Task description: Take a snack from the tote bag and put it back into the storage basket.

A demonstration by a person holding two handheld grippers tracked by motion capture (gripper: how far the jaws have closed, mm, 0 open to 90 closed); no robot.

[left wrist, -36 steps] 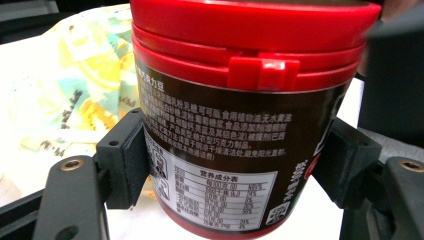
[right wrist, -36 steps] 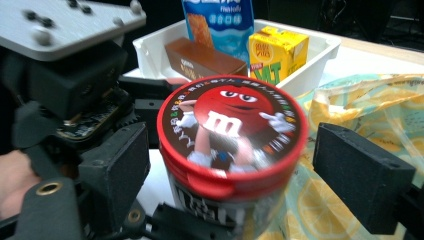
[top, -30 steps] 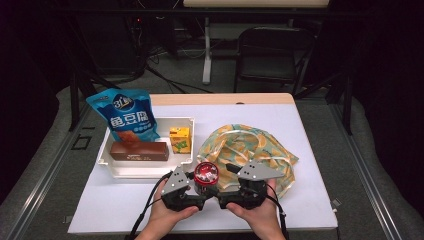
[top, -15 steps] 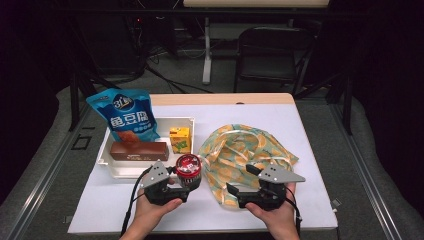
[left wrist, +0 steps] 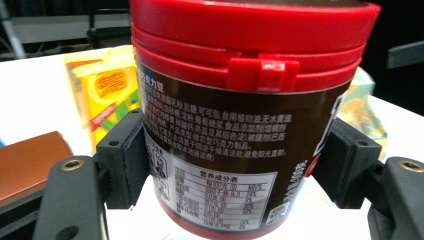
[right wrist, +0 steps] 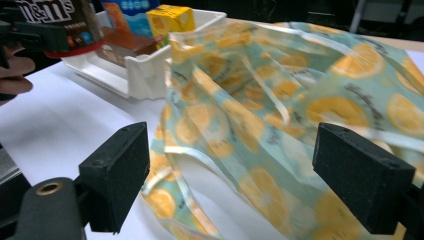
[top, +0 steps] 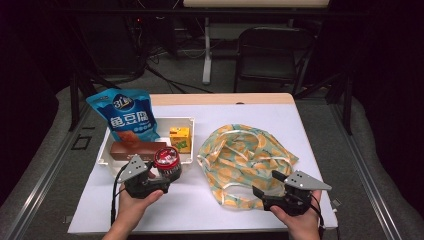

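Observation:
My left gripper [top: 165,173] is shut on a brown candy jar with a red lid [top: 166,159], holding it at the front right corner of the white tray [top: 176,119]. In the left gripper view, the pads press on both sides of the jar [left wrist: 235,125], below its red lid. My right gripper [top: 265,184] stands open at the near right edge of a crumpled cloth bag with an orange-slice print [top: 245,155]. In the right gripper view, the bag [right wrist: 280,100] lies just beyond the open right gripper [right wrist: 250,185], and the jar [right wrist: 65,20] shows at far left.
The tray holds a blue snack bag [top: 127,117], a brown bar [top: 132,149] and a small yellow carton [top: 180,139]. The white table [top: 260,112] ends close to both hands. A dark chair [top: 270,50] stands behind the table.
The left gripper has carried the jar left, from in front of the bag to the tray's corner. The right gripper has moved right and nearer, to the bag's near right edge.

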